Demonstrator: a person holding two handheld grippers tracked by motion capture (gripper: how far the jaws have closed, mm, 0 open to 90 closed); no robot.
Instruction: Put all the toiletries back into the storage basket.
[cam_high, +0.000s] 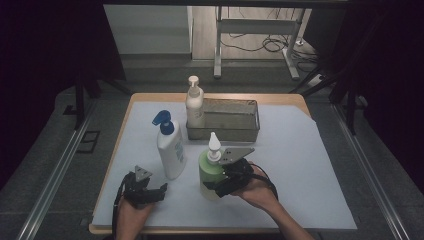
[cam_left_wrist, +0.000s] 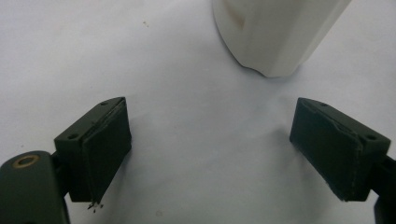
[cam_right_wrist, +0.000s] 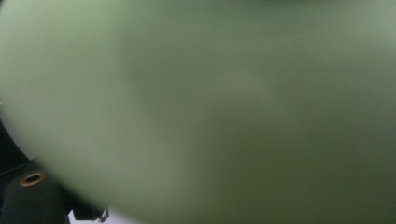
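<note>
A green bottle (cam_high: 209, 172) with a white pump stands at the front middle of the white sheet. My right gripper (cam_high: 220, 179) is shut on its lower body from the right. Up close, the green bottle (cam_right_wrist: 210, 102) is a blur, with one fingertip (cam_right_wrist: 91, 214) at the bottom left. A white bottle (cam_high: 171, 150) with a blue pump stands just left of it. My left gripper (cam_high: 159, 191) rests low at the front left, open, pointing toward the white bottle (cam_left_wrist: 275, 32). Nothing lies between the jaws of the left gripper (cam_left_wrist: 212, 135).
A grey metal tray (cam_high: 225, 131) sits at the back middle, and a cream pump bottle (cam_high: 194, 105) stands at its left end. The white sheet (cam_high: 300, 165) covers the wooden table. Beyond the table is a dark floor with desk legs and cables.
</note>
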